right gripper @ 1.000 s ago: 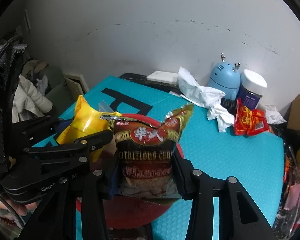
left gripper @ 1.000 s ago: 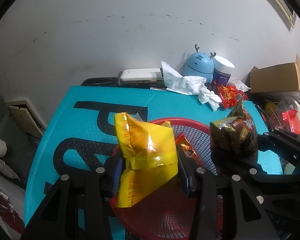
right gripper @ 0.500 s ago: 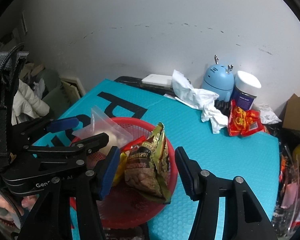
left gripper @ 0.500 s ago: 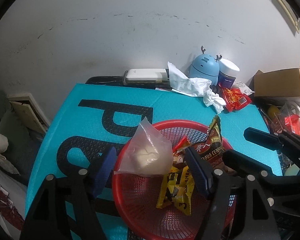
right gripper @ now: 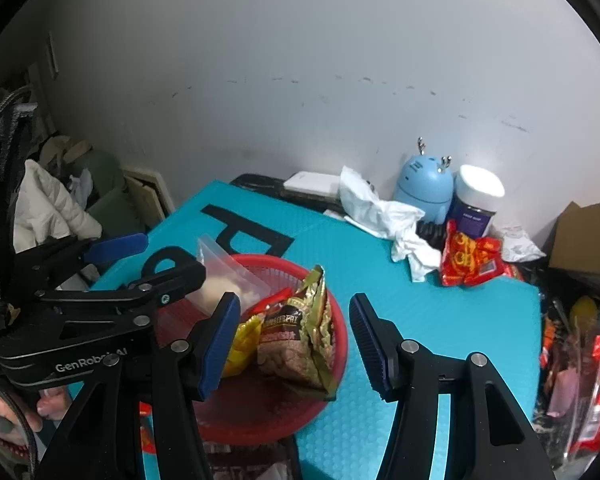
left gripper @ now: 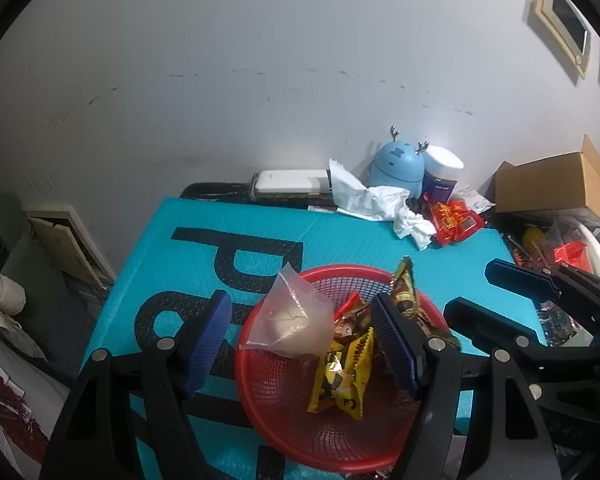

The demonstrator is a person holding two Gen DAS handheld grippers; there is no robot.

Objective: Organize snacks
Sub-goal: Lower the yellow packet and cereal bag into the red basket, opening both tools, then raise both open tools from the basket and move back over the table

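A red mesh basket (left gripper: 284,440) sits on the teal mat (left gripper: 228,248). It holds a clear plastic bag (left gripper: 296,320), a yellow packet (left gripper: 346,376) and a gold-brown cereal packet (left gripper: 406,300). My left gripper (left gripper: 302,340) hovers open above the basket with nothing between its blue pads. In the right wrist view my right gripper (right gripper: 294,340) also stands open, above the cereal packet (right gripper: 296,340) that lies in the basket (right gripper: 260,428) beside the yellow packet (right gripper: 244,340). The two grippers are side by side. A red snack packet (left gripper: 454,220) lies at the mat's far right.
Along the wall stand a white flat device (left gripper: 290,182), crumpled tissue (left gripper: 380,204), a blue antlered gadget (left gripper: 398,166) and a white-lidded jar (left gripper: 442,176). A cardboard box (left gripper: 552,184) and loose clutter (left gripper: 568,248) lie off the right edge. Clothes pile up on the left (right gripper: 52,208).
Both grippers have opened: the yellow packet left the left one and the cereal packet left the right one, and both now lie in the basket. Both grippers have risen a little.
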